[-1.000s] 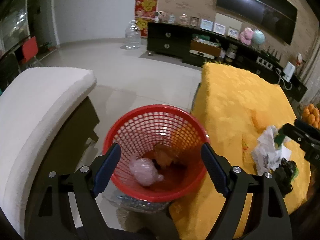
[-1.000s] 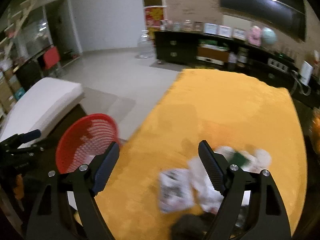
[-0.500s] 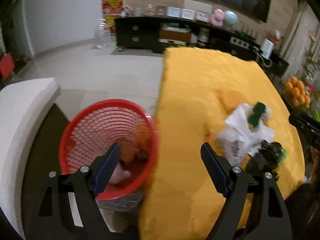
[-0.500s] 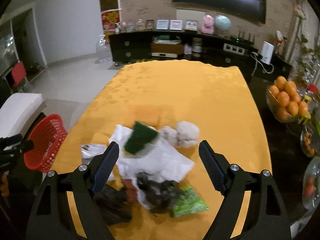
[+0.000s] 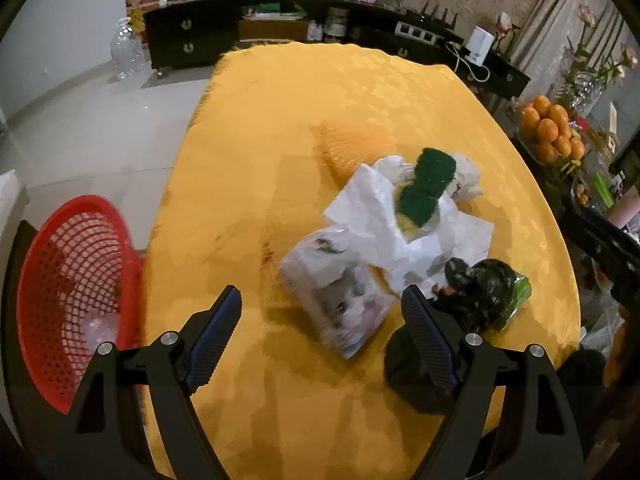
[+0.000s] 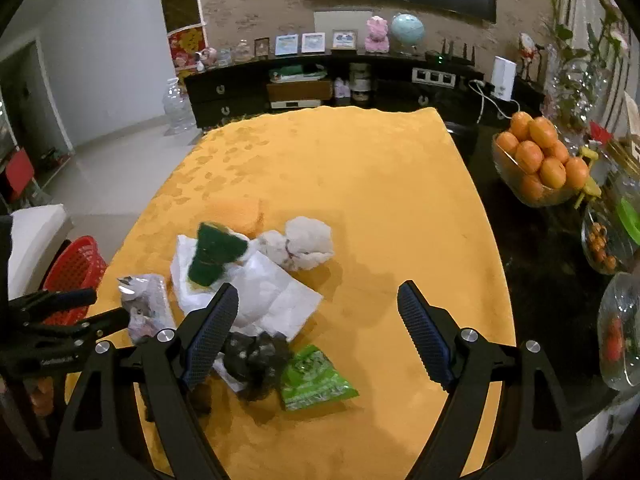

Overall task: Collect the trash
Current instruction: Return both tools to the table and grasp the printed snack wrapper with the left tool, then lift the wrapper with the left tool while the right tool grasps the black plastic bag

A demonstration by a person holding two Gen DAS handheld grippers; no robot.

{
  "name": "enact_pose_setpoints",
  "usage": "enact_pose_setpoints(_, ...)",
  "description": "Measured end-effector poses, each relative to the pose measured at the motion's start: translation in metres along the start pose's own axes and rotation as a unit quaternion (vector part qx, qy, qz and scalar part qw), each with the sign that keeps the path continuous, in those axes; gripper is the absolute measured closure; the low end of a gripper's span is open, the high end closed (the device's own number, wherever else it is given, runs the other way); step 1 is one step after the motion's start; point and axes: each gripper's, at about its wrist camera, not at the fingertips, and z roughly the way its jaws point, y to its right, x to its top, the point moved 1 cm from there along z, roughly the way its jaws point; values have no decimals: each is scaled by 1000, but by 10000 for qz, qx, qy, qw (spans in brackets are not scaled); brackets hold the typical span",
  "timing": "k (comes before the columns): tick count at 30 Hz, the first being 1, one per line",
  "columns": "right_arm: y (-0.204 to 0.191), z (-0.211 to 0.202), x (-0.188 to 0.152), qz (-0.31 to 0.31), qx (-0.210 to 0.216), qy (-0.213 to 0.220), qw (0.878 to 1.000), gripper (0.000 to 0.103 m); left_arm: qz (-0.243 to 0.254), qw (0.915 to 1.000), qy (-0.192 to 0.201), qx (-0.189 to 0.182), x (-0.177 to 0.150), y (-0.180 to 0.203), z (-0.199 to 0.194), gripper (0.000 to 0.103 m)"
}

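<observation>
Left claw point(image 5: 322, 312) wide, empty, printed wrapper point(image 5: 340, 300) just ahead between tips. Right claw point(image 6: 318, 306) wide, empty, trash pile point(image 6: 248, 280) left of it.

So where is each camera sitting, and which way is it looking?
Left wrist: sits on the left gripper, looks down at the yellow tablecloth and trash pile, red basket at left; its own open fingers show.
Right wrist: sits on the right gripper, looks across the table toward the dark cabinet; its open fingers show, the left gripper at the left edge.
Shared: the pile, green sponge, basket, oranges.
</observation>
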Motion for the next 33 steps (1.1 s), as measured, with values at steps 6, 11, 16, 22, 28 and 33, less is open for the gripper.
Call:
enact_pose_setpoints(6,15,3,-5,150,-25,-67,9999,24,-6,9998,-176,4,7,7,19,28)
enact_pose_setpoints(11,23,6,-7,228,-47,-101,9997,24,123,9994,-315,49,2,9,31,63)
enact_pose_setpoints(16,25,8,-9,261,-21,-161,9995,24,37,9997,-238,-29,0,3,26,76)
enact_pose_setpoints(22,15,8,-10,123,68,-172,9998,24,-60,9999,-93,-58,-2,-8,8,82)
enact_pose_setpoints(28,-9,19,-16,-277,252,-367,9986,24,-104,9998,193,39,-3,-19,-20,82)
enact_pose_setpoints(33,-32,36,-25,-624,368,-585,9957,24,-202,9992,339,50,-4,-29,-39,82)
